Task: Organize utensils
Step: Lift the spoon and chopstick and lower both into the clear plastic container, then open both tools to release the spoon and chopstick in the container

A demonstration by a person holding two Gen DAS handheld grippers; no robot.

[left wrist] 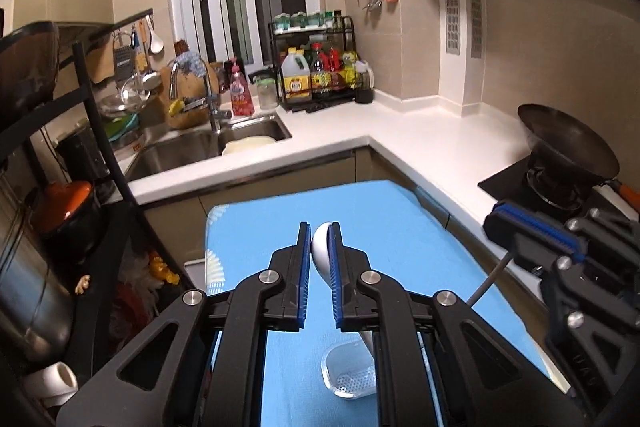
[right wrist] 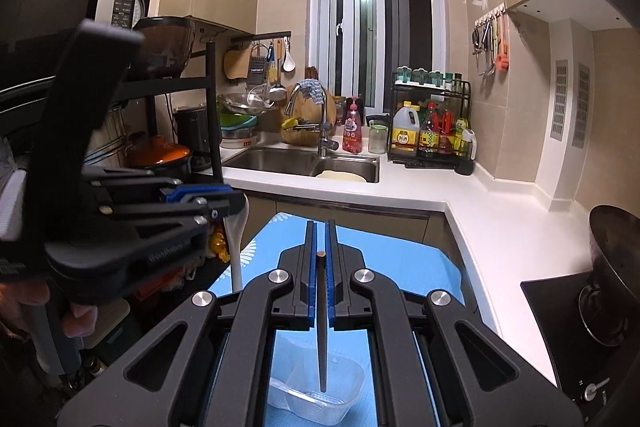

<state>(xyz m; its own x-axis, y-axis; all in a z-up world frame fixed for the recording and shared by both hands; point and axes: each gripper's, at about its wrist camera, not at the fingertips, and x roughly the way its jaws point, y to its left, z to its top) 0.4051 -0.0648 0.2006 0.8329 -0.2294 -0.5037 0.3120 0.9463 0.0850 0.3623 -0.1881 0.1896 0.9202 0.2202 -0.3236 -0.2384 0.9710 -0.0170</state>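
Left wrist view: left gripper (left wrist: pixel 319 259) is clamping a white plastic spoon (left wrist: pixel 320 247) by its handle, hanging over a clear plastic perforated container (left wrist: pixel 348 373) on the blue table mat (left wrist: pixel 376 211). Right wrist view: right gripper (right wrist: pixel 321 259) is pinching a thin dark chopstick (right wrist: pixel 322 327), tip pointing down into the clear container (right wrist: pixel 320 387).

The spoon (left wrist: pixel 322 253) ran behind the left gripper (left wrist: pixel 319 275), its middle hidden. The chopstick's (right wrist: pixel 321 323) tip blurred inside the holder (right wrist: pixel 316 393), whose near edge the frame cut off. The wok (right wrist: pixel 614 267) was cropped at the right.
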